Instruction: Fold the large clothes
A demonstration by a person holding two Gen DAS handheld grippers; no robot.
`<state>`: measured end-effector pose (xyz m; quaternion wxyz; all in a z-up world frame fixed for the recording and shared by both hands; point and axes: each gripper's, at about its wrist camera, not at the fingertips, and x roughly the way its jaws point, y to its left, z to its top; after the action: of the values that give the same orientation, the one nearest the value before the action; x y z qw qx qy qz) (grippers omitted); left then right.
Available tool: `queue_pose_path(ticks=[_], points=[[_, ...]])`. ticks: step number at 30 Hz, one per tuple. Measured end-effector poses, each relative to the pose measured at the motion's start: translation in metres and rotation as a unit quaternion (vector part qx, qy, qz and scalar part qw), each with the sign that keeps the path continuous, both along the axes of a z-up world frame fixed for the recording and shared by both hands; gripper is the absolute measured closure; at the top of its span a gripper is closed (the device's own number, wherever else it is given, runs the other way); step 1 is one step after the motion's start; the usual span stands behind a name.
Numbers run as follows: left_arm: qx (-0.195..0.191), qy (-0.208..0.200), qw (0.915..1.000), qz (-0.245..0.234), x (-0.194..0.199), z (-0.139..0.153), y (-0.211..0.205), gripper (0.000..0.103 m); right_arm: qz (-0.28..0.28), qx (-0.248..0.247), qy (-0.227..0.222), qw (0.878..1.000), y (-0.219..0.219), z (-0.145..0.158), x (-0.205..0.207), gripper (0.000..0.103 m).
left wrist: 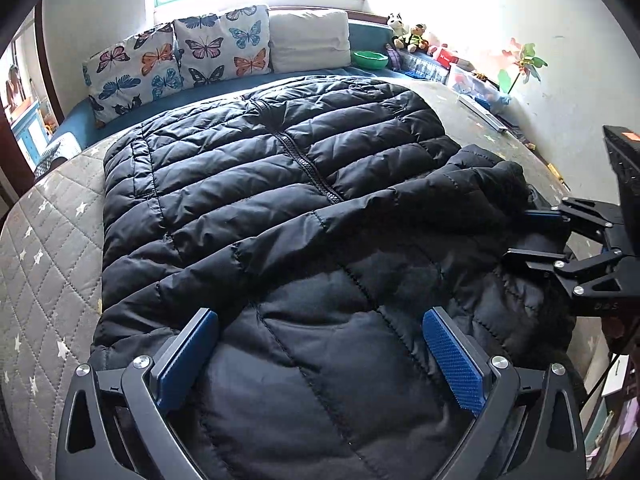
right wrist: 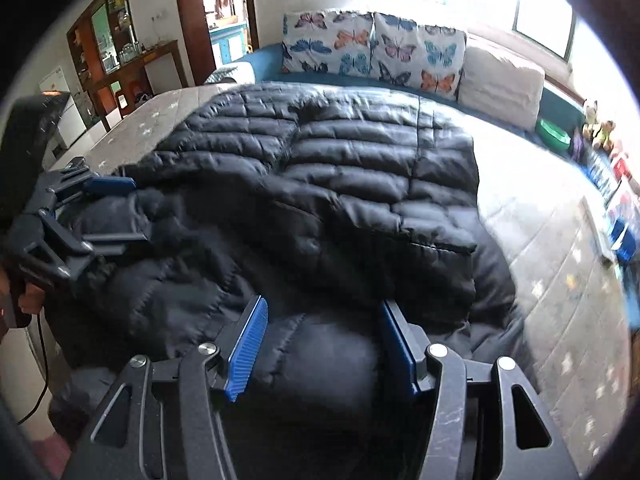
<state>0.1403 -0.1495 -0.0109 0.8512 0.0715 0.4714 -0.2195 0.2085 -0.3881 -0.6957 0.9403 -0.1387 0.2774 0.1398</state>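
Black puffer jacket (left wrist: 280, 184) lies flat on the bed (left wrist: 44, 248), one sleeve folded across. Left gripper (left wrist: 320, 360) spread over its hem at 6 o'clock. Right gripper (right wrist: 320, 344) also spread w/ jacket fabric between the pads, no pinch.

Both the left gripper (left wrist: 320, 352) and right gripper (right wrist: 322, 340) have black frames, silver screws and blue ribbed jaws.

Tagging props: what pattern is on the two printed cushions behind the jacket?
Colourful butterflies on white cushions; clearest in the left wrist view.
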Motion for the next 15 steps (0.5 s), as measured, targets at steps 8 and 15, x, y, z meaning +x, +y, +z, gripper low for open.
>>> queue_pose_path(ticks=[8,15], points=[[0.011,-0.006,0.9999,-0.006,-0.001,-0.002,-0.003,0.000,0.003,0.006,0.003,1.000,-0.001,0.003,-0.001,0.039],[0.011,-0.008,0.9999,-0.006,-0.001,-0.003,-0.002,0.000,-0.006,0.036,-0.021,0.999,-0.018,0.025,-0.014,0.039]])
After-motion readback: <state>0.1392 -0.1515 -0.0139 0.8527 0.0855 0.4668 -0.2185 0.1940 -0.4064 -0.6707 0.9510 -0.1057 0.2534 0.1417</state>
